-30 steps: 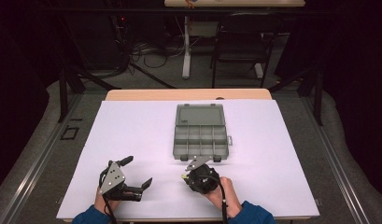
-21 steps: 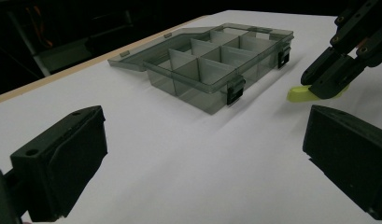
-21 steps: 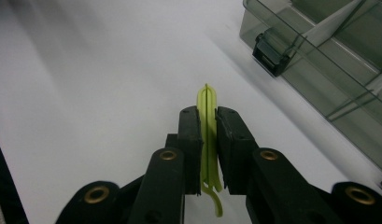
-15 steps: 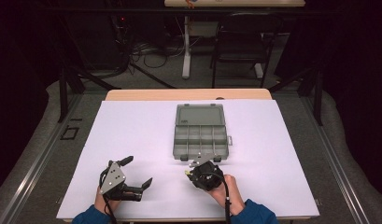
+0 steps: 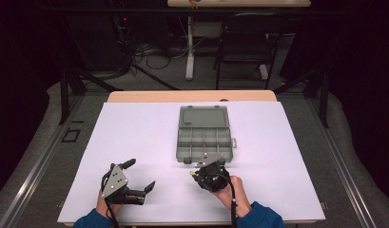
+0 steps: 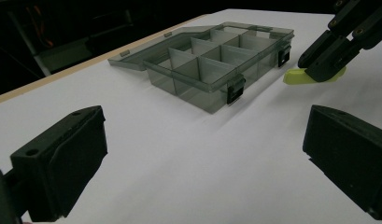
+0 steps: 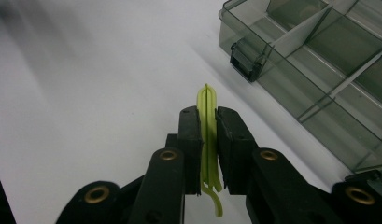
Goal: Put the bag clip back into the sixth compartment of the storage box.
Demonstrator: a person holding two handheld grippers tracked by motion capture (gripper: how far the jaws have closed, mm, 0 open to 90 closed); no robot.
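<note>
Between right fingers (image 7: 228,140): yellow-green clip (image 7: 208,116), pinched.

Table (image 5: 135,133) is lit bright and even from overhead, room behind is super dark. Soft shadows under the box (image 6: 212,60). Right gripper view looks smeared top-left, probably motion blur.

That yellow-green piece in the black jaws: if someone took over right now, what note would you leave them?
Right gripper: shut on the yellow-green clip, just off the organizer box's near corner.
Left gripper: open, holding nothing, low over the white table.
Box: lid open and lying flat, its visible compartments look bare.
Done: clip picked up.
Left: likely drop it into a compartment.
</note>
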